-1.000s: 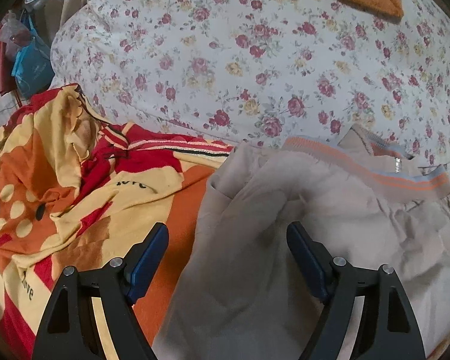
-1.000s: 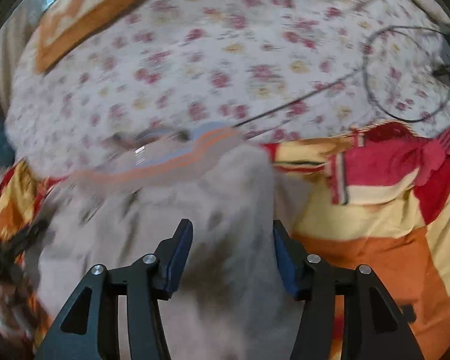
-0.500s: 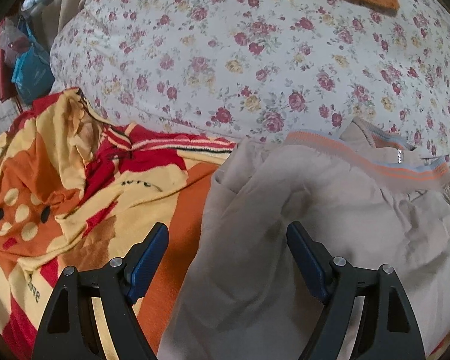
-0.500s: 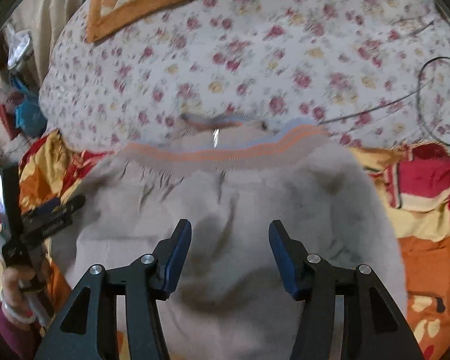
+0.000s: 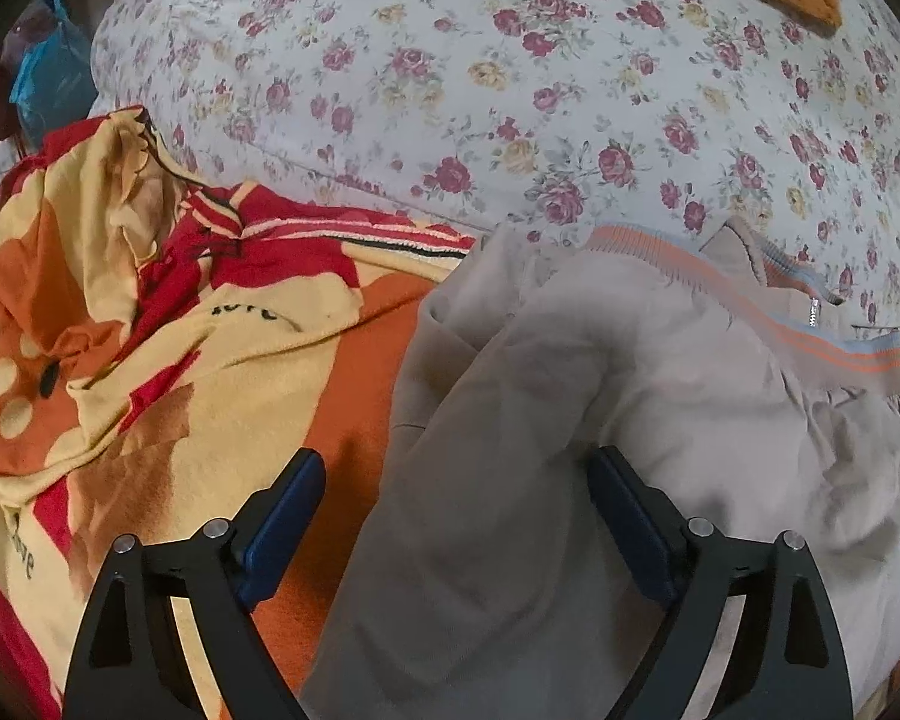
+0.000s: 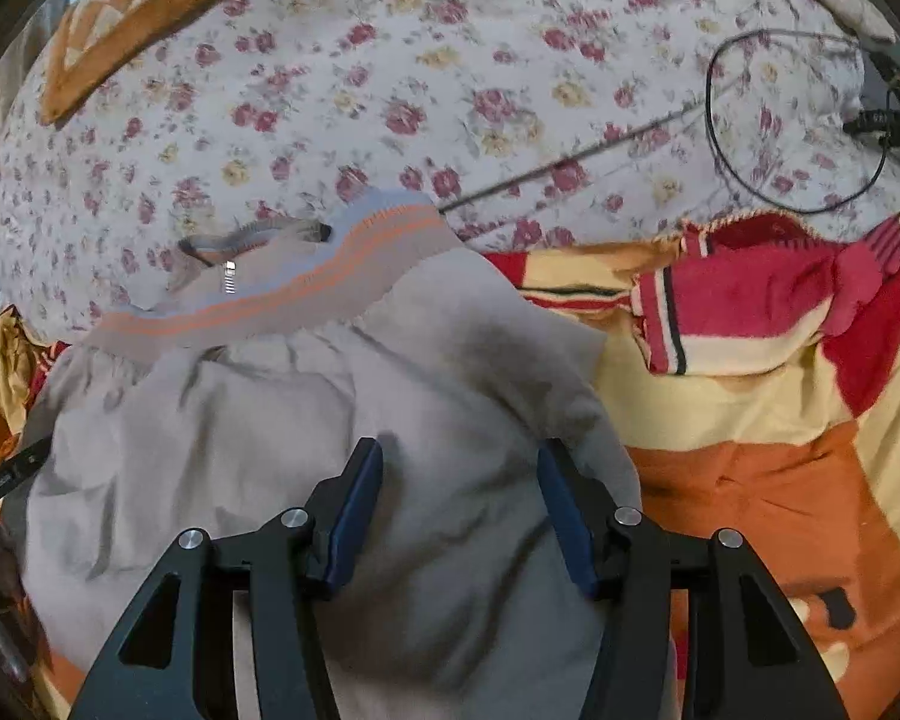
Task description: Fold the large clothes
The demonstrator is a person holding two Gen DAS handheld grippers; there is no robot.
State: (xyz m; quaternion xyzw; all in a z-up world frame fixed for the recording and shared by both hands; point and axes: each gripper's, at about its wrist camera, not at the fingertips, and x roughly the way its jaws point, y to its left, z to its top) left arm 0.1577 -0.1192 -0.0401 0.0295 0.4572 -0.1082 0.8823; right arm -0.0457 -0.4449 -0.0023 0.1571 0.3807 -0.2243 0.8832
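over jacket (image 5: 570, 420) on blanket (image 5: 210, 372): left tool (image 5: 456, 516) just widened, gaping, empty; right tool (image 6: 459, 516) half-open, empty. risk: pinching blanket too, dragging fold askew.

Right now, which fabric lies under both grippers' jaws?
The beige jacket with the orange-striped hem, not the red-and-yellow blanket or the floral sheet beyond it.

bed: floral sheet (image 5: 510, 90) | blanket (image 5: 150, 330): orange-red-yellow, rumpled | orange cushion (image 6: 138, 6) | dim light
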